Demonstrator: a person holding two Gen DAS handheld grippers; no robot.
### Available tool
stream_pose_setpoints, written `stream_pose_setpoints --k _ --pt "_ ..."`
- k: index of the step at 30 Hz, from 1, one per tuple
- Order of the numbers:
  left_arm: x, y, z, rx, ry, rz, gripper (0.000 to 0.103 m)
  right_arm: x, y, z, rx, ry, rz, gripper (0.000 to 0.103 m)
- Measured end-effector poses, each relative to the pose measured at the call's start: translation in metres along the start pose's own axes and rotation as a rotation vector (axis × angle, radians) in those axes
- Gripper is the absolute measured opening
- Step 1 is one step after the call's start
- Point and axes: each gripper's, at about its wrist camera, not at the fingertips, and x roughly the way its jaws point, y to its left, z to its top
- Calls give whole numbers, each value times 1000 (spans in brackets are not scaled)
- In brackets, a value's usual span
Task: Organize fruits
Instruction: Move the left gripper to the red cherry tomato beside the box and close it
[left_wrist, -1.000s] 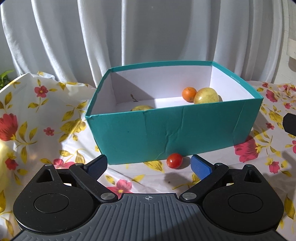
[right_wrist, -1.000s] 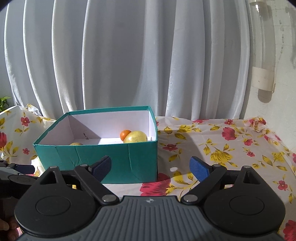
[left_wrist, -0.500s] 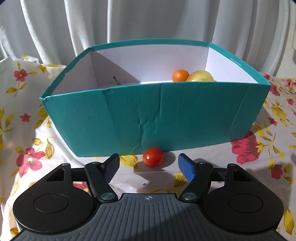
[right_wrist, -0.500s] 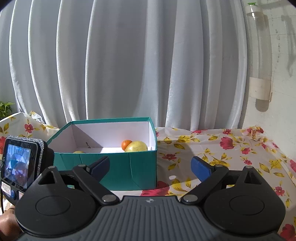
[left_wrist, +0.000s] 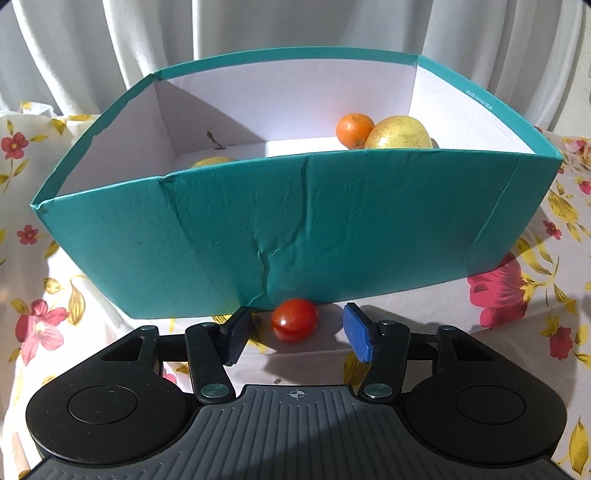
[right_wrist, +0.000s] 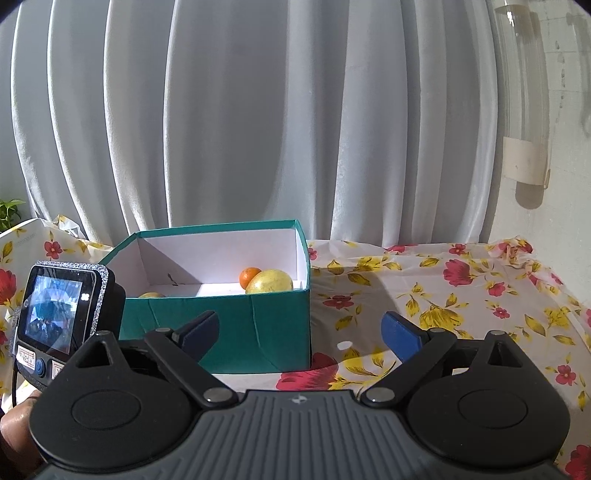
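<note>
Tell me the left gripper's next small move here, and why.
Probably ease forward slightly and close. The left gripper is open, and the small red tomato lies on the cloth between its fingers with gaps on both sides, just in front of the teal box, where the orange and a yellow fruit already sit. The right gripper hangs open, away.

Floral tablecloth (left_wrist: 517, 295) (creased) under teal box (left_wrist: 332, 229), tomato (left_wrist: 294, 319)

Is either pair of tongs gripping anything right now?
No. The left tongs are open around the tomato, not touching it. The right tongs are open and empty.
</note>
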Motion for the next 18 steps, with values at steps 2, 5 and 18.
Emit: stream_pose_setpoints --k 2,5,18 --pt "-1 -1 1 7 1 -3 48 0 1 0 -3 0 2 95" --pt "-3 -4 1 24 6 -32 30 0 3 1 -9 0 2 95" --pt "-26 4 5 11 -26 -33 29 -6 5 3 -11 -14 -7 95"
